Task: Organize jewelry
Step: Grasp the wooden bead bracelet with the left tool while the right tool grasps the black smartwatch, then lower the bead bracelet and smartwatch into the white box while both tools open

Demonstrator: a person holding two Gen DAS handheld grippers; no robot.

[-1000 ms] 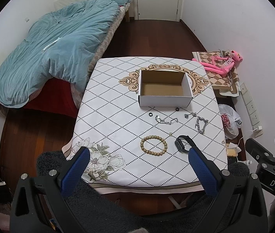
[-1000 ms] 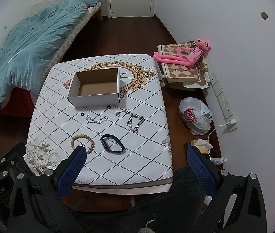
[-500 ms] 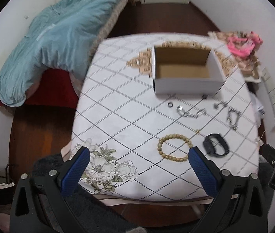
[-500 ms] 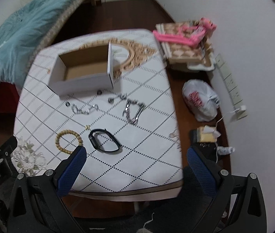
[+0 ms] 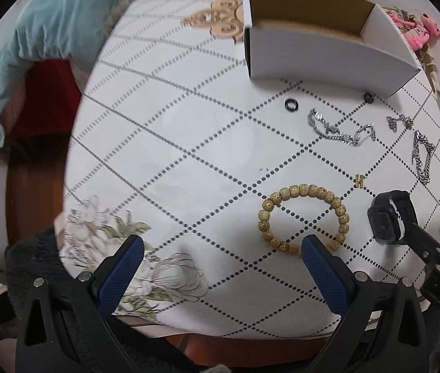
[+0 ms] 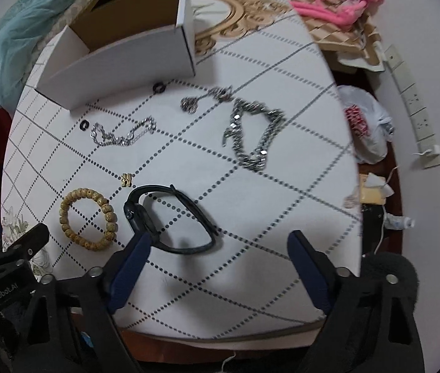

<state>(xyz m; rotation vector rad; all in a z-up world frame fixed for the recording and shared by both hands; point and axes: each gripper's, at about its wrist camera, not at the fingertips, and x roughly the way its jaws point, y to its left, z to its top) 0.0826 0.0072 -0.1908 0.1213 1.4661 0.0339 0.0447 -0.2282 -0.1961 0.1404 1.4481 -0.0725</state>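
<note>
Both grippers have dropped from a high look over the room to just above the table [image 5: 164, 143], so the bed and door that filled the older views are now cropped away and the jewelry fills the pictures. The left gripper [image 5: 220, 248] stands wide and holds nothing; its right pad overlaps the near edge of the bead bracelet [image 5: 304, 214]. The right gripper [image 6: 220, 242] has just been closing a little, yet it stands released: the watch [image 6: 170, 217] lies partly between its pads, which do not press on it. That suggests the pick-up stage is starting, with every piece still on the cloth and the box [image 5: 319, 49] empty as far as its floor shows. The left view shows the box's inner floor and the bare flowered corner of the cloth, and catches the right gripper's finger beside the watch. The right view alone shows the whole watch strap loop, the heavy chain [image 6: 251, 133] in full, the thin chain [image 6: 123, 133] and the gold charm [image 6: 126, 179] close to the watch. It also shows the floor clutter beyond the table's far edge. Both views show two small black rings near the box wall.
</note>
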